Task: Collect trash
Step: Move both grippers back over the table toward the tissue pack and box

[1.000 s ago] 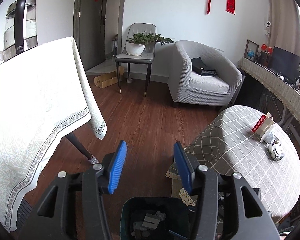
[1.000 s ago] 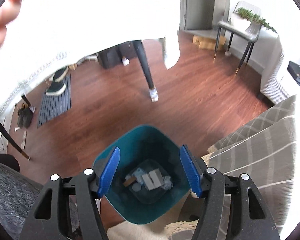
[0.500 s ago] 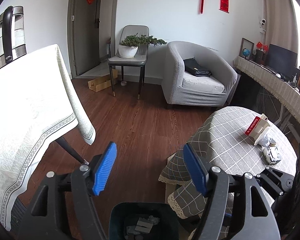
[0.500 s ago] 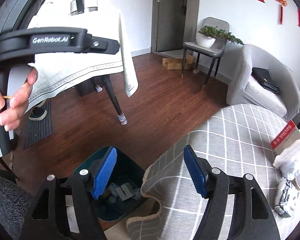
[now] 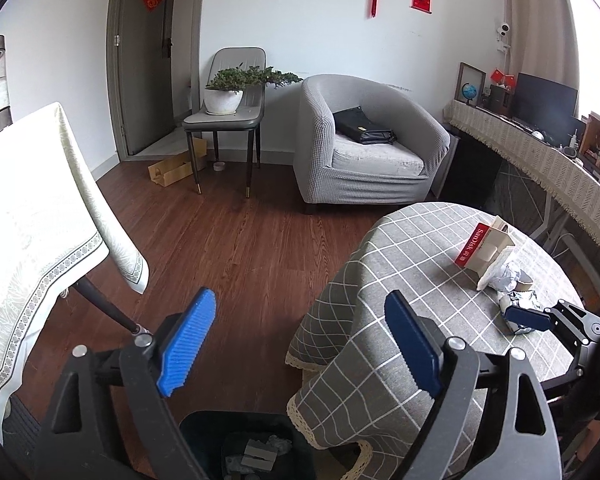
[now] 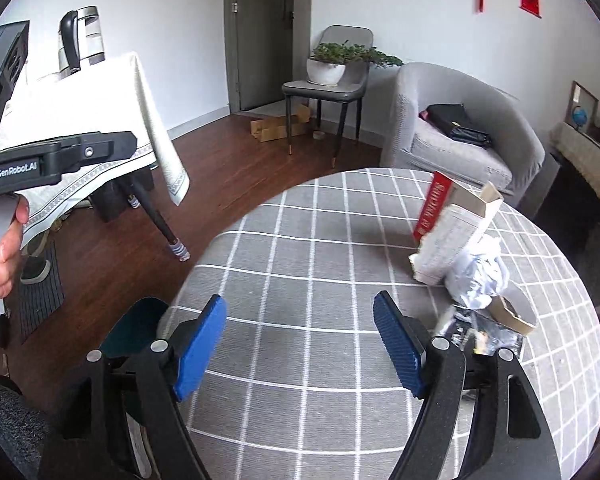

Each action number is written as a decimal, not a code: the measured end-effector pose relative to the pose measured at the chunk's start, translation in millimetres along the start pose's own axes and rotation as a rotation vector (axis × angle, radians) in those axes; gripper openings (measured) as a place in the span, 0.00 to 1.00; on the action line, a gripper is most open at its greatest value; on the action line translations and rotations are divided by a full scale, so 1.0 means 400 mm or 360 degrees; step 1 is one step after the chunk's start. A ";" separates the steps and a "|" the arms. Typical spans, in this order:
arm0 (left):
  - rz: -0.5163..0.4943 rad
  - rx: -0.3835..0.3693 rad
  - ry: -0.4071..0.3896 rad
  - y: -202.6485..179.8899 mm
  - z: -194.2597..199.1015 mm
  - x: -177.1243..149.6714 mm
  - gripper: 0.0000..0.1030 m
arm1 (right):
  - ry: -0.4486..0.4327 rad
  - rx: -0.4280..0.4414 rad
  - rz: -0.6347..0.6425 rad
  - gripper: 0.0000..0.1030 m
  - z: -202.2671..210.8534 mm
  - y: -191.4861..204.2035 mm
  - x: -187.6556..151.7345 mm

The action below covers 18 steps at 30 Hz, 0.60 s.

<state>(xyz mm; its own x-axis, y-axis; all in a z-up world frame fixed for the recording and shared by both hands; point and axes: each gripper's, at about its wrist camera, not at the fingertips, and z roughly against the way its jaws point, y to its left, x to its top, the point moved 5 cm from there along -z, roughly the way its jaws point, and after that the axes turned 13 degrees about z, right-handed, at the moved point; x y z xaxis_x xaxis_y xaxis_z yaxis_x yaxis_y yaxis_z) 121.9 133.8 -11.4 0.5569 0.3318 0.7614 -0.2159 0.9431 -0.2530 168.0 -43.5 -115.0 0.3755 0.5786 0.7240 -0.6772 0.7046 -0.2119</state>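
Note:
A dark teal bin (image 5: 248, 446) with scraps inside stands on the floor beside the round grey-checked table (image 6: 300, 272); its rim (image 6: 134, 330) shows left of the right gripper. Trash lies on the table's far right: a red and white carton (image 6: 452, 224), crumpled white paper (image 6: 478, 276), a brown paper ring (image 6: 514, 312) and a foil wrapper (image 6: 488, 336). The same carton (image 5: 484, 250) and paper (image 5: 510, 276) appear in the left wrist view. My left gripper (image 5: 300, 338) hangs above the bin, jaws opening, nothing between them. My right gripper (image 6: 300, 346) is over the tablecloth, jaws opening, empty.
A white-clothed table (image 5: 28, 220) with a kettle (image 6: 80, 42) stands at left. Behind are a chair with a potted plant (image 5: 228, 94), a grey armchair (image 5: 364, 148) holding a black bag, and a sideboard (image 5: 540, 160) at right. Wooden floor lies between.
Both grippers opened wider. The right gripper swung up from over the bin to above the round table. The left gripper drew back, so the bin sits lower in its view.

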 end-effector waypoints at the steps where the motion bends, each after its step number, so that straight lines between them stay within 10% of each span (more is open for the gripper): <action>1: -0.0003 -0.0008 0.0003 -0.011 -0.003 -0.002 0.86 | 0.0009 -0.0027 -0.0023 0.76 0.002 -0.020 -0.010; 18: -0.0079 -0.0151 0.0074 -0.195 -0.054 -0.051 0.87 | 0.0169 -0.0335 -0.0361 0.88 0.020 -0.233 -0.153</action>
<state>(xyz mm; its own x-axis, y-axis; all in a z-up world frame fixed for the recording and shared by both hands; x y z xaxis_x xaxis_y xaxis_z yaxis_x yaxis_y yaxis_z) 144.5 54.1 -20.0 0.6019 0.2833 0.7466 -0.1117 0.9556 -0.2725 203.2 -147.7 -134.4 0.5731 0.4288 0.6983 -0.4273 0.8835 -0.1919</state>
